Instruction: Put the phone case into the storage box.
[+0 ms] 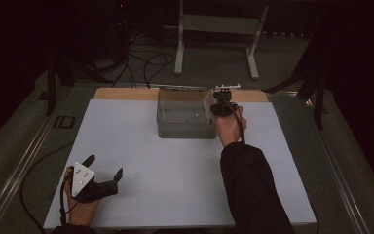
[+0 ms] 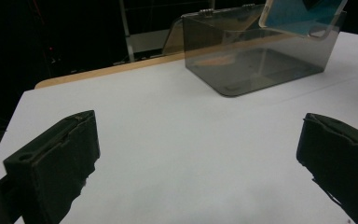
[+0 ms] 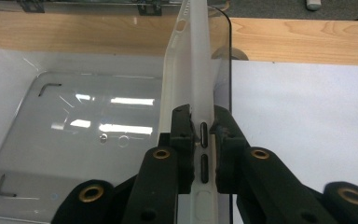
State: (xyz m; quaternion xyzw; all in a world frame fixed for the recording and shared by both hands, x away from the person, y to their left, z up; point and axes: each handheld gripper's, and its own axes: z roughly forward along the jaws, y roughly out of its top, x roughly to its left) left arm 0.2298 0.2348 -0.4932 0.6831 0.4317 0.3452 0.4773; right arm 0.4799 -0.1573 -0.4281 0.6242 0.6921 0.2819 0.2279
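While the right tongs (image 3: pixel 203 135) clamp a white phone case (image 3: pixel 193 70) edge-on over the right wall of the clear box (image 1: pixel 182 119) near the surface's (image 1: pixel 175 170) far edge, the left tongs (image 1: pixel 104 170) rest spread wide, holding nothing, at the near left corner.

Phone case (image 3: pixel 191 70): translucent white, button slots along its edge; held on edge over the box's 3 o'clock wall.
Box (image 1: pixel 182 127): clear smoky plastic, open-topped, empty; stands at the table's 12 o'clock.
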